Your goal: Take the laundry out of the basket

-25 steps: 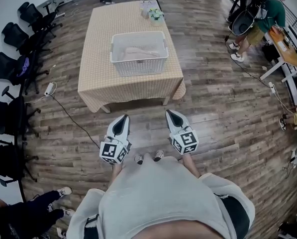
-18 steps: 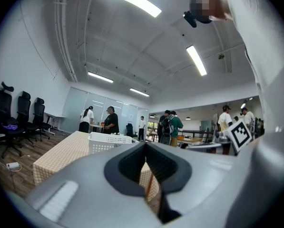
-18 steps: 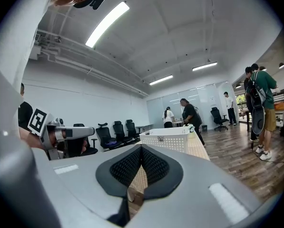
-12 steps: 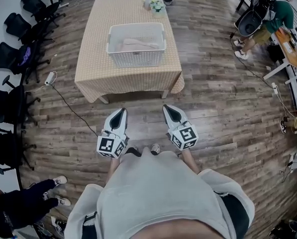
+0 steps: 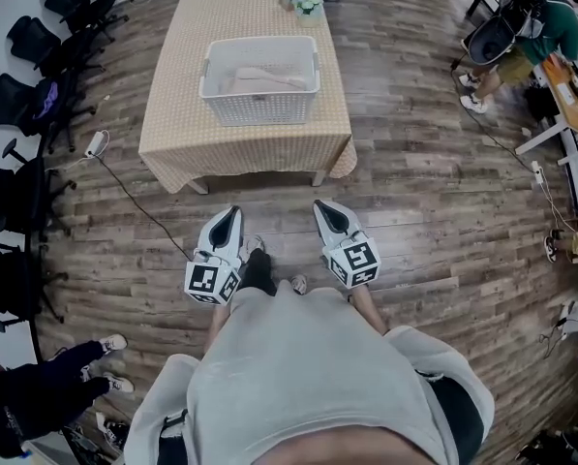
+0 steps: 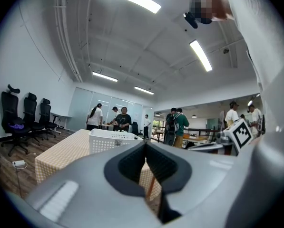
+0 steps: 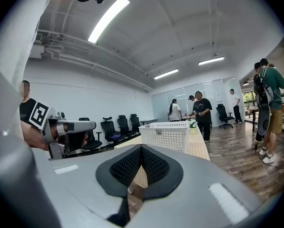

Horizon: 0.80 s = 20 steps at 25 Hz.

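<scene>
A white perforated laundry basket [image 5: 259, 97] stands on a table with a tan checked cloth [image 5: 177, 134], some way ahead of me. Pale laundry [image 5: 261, 74] lies inside it. My left gripper [image 5: 233, 212] and right gripper [image 5: 319, 205] are held side by side over the wooden floor, short of the table's near edge, both shut with nothing between the jaws. The basket [image 6: 114, 139] also shows beyond the closed jaws in the left gripper view, and the basket [image 7: 170, 135] likewise in the right gripper view.
Black office chairs [image 5: 27, 61] line the left wall, and a cable with a power adaptor [image 5: 95, 145] runs across the floor. People stand at a desk [image 5: 564, 80] on the right. A small flower pot [image 5: 304, 0] sits at the table's far end. Someone's feet [image 5: 109, 361] show lower left.
I have stepped forward: the table and basket have come slightly nearer and shifted up in the head view. A leg now shows between the grippers. Both grippers stay shut and empty.
</scene>
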Each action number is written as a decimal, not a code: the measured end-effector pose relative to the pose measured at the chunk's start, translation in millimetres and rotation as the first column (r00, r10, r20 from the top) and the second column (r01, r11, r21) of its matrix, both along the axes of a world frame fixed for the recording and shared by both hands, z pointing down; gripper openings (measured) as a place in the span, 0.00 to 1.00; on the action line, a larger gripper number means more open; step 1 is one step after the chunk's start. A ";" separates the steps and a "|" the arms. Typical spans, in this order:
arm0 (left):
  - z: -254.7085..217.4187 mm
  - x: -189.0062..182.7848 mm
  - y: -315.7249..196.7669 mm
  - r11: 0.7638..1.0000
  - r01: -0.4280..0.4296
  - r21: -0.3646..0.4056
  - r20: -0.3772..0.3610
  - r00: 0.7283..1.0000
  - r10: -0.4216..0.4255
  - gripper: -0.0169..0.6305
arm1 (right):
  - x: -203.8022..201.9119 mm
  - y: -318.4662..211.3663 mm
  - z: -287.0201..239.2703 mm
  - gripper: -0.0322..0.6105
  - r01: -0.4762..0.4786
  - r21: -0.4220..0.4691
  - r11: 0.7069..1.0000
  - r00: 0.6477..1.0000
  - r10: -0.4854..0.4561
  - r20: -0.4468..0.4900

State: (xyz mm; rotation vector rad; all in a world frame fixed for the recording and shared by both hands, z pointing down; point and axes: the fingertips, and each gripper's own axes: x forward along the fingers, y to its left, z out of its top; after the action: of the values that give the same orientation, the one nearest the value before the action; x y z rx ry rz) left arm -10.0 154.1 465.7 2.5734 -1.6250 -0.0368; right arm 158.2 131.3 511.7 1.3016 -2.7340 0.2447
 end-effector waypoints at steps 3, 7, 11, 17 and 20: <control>-0.5 4.7 -15.7 1.000 -0.009 0.012 0.000 1.000 0.009 0.04 | 2.3 -13.3 -3.2 0.05 -0.001 0.013 1.000 1.000 0.001 0.007; -0.1 2.4 -38.6 1.000 -0.015 0.026 -0.009 1.000 0.015 0.04 | -0.5 -35.6 -5.3 0.05 -0.005 0.029 1.000 1.000 0.004 0.012; 5.4 -8.4 -65.4 1.000 -0.011 0.027 -0.026 1.000 0.012 0.04 | -10.9 -61.2 -3.4 0.05 -0.002 0.031 1.000 1.000 0.002 0.009; 13.6 -34.8 -136.3 0.999 -0.026 0.025 -0.043 0.999 0.027 0.04 | -41.7 -121.7 0.1 0.05 -0.004 0.032 0.999 1.000 0.003 0.018; 13.3 -49.5 -179.2 0.999 -0.038 0.028 -0.047 0.998 0.039 0.04 | -58.7 -162.5 -1.8 0.05 -0.010 0.038 0.999 1.000 0.010 0.013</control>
State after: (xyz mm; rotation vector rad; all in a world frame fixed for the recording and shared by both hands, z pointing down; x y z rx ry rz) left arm -59.4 -25.1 479.0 2.6025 -1.5688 -0.1167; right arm 99.5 -31.2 509.9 1.3279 -2.7567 0.2030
